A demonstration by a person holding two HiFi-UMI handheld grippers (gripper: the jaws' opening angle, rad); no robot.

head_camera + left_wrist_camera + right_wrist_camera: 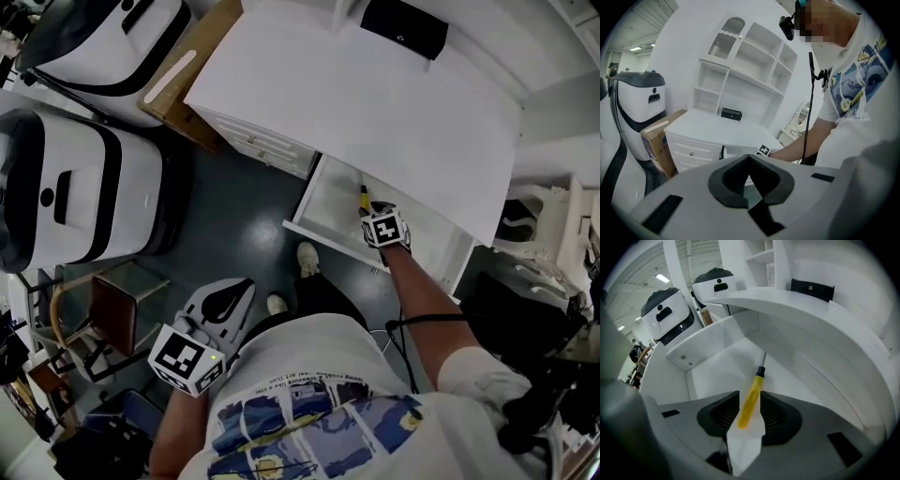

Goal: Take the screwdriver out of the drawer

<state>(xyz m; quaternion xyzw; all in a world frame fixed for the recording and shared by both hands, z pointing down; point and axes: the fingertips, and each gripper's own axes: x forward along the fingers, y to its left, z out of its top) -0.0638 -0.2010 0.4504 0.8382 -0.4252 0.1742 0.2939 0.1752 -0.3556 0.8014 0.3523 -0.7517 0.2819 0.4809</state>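
The white drawer [323, 202] stands pulled out from under the desk top. A screwdriver [751, 401] with a yellow handle and a thin metal shaft lies on the drawer's floor [722, 362]. My right gripper [750, 399] points steeply down into the drawer, open, with the handle between the pads and a gap on each side. In the head view the right gripper [373, 211] hangs over the yellow screwdriver [364, 197]. My left gripper [223, 305] is held low at the left, away from the drawer. In its own view the left gripper [749, 160] has its jaws together with nothing in them.
A white desk [375, 103] with a shelf unit carries a small black box [405, 28]. A cardboard box [183, 70] leans at its left side. Two large white machines [84, 187] stand at the left, with a brown chair [112, 309] below them. The person's feet are on the dark floor [234, 216].
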